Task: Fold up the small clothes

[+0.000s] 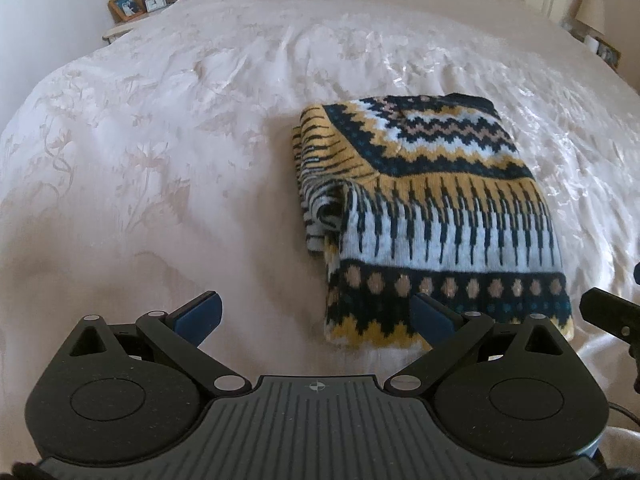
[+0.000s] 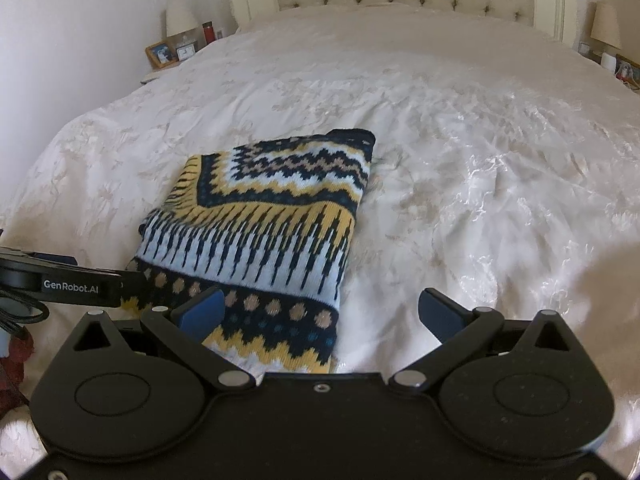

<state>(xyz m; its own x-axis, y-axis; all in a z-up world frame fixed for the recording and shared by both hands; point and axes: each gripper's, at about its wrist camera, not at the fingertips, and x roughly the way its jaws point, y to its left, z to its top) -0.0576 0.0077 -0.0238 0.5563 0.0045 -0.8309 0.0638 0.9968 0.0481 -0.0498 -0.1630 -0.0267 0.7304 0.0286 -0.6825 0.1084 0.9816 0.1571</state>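
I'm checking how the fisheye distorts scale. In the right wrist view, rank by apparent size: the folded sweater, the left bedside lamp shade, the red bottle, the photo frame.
1. Folded sweater, by far.
2. Lamp shade and photo frame: look alike, unranked.
3. Red bottle, smallest.
The sweater lies nearest the camera, so true sizes stay unsure.

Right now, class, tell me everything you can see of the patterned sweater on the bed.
The sweater is a thick knit, patterned in bands of navy, mustard yellow, pale blue and tan: zigzags, long spikes, and dots near the front edge. It lies folded into a rough rectangle, flat on the cream bedspread. One side is bunched, where a folded layer shows loose ripples. Nothing grips it. The left gripper and right gripper are both open at its near edge.
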